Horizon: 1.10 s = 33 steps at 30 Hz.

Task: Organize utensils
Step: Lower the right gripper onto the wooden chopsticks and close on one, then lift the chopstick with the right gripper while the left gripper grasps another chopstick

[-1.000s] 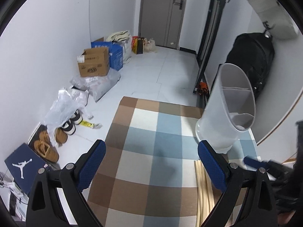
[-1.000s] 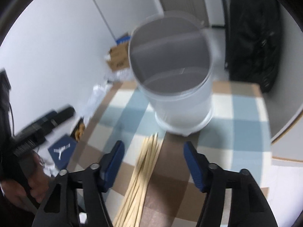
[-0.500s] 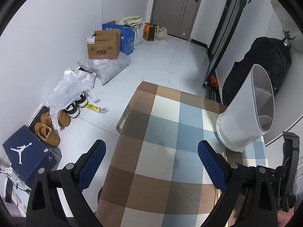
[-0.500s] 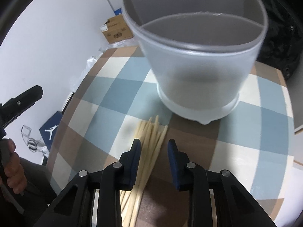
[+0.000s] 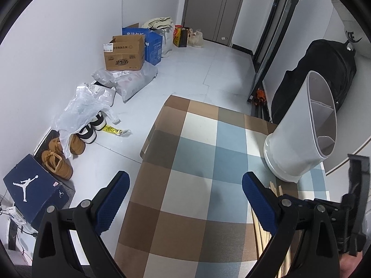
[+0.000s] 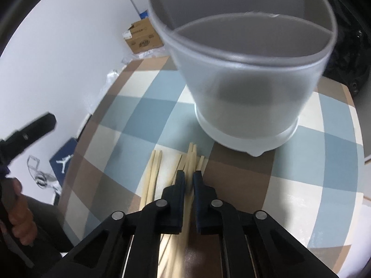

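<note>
A white translucent utensil holder (image 6: 243,97) with inner dividers stands on the checked tablecloth (image 6: 139,115); in the left wrist view the holder (image 5: 289,143) is at the right. Several pale wooden chopsticks (image 6: 153,169) lie in a loose bundle just in front of its base, their tips (image 5: 274,188) showing beside my left gripper's right finger. My right gripper (image 6: 188,177) points steeply down and is shut on a few of the chopsticks near their far ends. My left gripper (image 5: 185,180) hovers open over the cloth with nothing between its fingers.
The table's left edge (image 5: 148,143) drops to a floor with a cardboard box (image 5: 124,53), plastic bags, shoes (image 5: 58,159) and a dark shoebox (image 5: 34,190). A black backpack (image 5: 324,69) leans behind the holder. A hand (image 6: 18,220) holds the left gripper's black body.
My right gripper's jaws went from wide open to shut around the chopsticks while it sank toward them. The left gripper drifted a little; the holder now sits further right in its view.
</note>
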{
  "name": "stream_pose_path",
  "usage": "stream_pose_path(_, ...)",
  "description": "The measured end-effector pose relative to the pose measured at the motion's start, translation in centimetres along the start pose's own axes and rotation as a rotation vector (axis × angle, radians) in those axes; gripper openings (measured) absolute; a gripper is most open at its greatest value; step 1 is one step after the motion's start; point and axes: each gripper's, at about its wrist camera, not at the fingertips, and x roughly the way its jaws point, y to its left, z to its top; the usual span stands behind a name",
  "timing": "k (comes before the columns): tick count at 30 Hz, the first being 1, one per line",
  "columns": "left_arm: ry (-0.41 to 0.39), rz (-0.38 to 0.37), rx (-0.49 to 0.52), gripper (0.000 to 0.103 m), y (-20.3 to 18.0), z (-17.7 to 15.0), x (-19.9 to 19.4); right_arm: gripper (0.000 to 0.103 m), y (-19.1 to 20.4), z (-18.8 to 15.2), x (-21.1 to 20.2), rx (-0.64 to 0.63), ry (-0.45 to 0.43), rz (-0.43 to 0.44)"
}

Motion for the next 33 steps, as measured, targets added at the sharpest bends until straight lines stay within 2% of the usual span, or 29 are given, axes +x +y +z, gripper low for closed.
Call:
stream_pose_path(7, 0.005, 0.008, 0.054, 0.095, -1.8, -0.3, 0.2, 0.005, -1.3, 0.2, -2.1, 0.064, -0.052, 0.051)
stream_pose_path(18, 0.086, -0.037, 0.119, 0.095, -4.7, -1.4, 1.0, 0.005, -3.7, -0.5, -5.5, 0.158, -0.130, 0.147)
stream_pose_path(24, 0.205, -0.069, 0.170, 0.095, -6.2, -3.2, 2.5, 0.004, -4.3, -1.2, -8.3, 0.184, -0.233, 0.191)
stream_pose_path(28, 0.263, -0.030, 0.218, 0.094, -7.0, -4.3, 3.2, 0.004, -4.0, -1.1, -9.4, 0.188, -0.274, 0.208)
stream_pose_path(33, 0.341, -0.006, 0.204, 0.084, -6.7, -4.8, 4.1, 0.004, -4.0, -1.7, -10.3, 0.183, -0.298, 0.215)
